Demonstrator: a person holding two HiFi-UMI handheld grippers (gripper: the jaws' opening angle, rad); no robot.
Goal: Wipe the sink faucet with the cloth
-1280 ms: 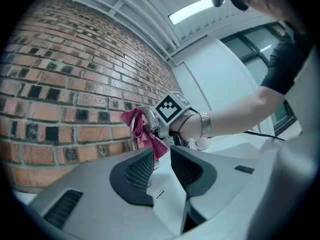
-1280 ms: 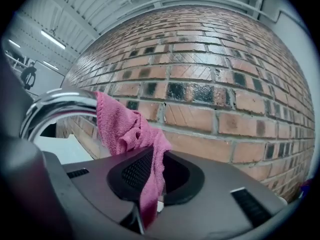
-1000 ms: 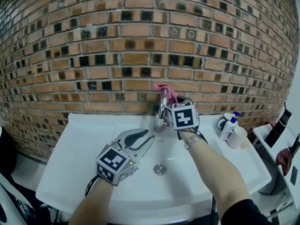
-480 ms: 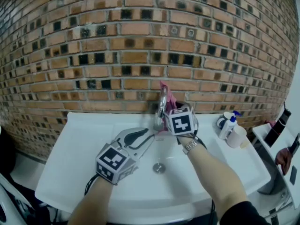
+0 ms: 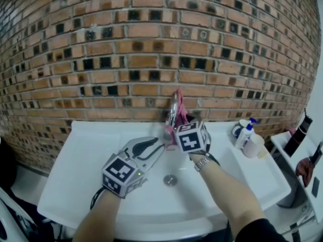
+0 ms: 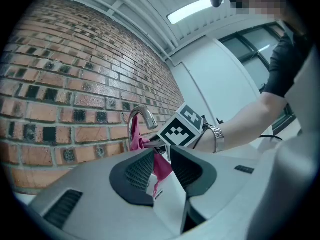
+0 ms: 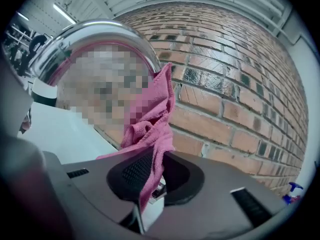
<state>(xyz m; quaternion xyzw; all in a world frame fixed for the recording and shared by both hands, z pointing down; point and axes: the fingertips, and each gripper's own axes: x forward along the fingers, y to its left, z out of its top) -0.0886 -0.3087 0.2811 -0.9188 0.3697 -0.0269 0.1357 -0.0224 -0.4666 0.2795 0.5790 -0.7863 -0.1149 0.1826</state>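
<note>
A curved chrome faucet [image 5: 173,106] rises at the back of the white sink [image 5: 91,150], against the brick wall. A pink cloth [image 5: 178,101] wraps its right side and hangs down to the base. My right gripper [image 5: 182,129] is level with the faucet's lower half and pressed to its right side, shut on the cloth. In the right gripper view the cloth [image 7: 151,116] runs from between the jaws up behind the chrome arc [image 7: 95,34]. My left gripper [image 5: 157,149] hovers over the basin to the faucet's left, open and holding nothing. Past its jaws I see the faucet [image 6: 142,115] and the cloth [image 6: 161,165].
The drain [image 5: 170,180] lies in the basin below both grippers. A pump bottle [image 5: 246,132] and a pale cup [image 5: 254,146] stand on the sink's right ledge. Dark items [image 5: 302,132] sit on a side surface at the far right.
My right gripper has slid down the faucet with the cloth, from near the top of the arc to its lower part. The left gripper has stayed put.
</note>
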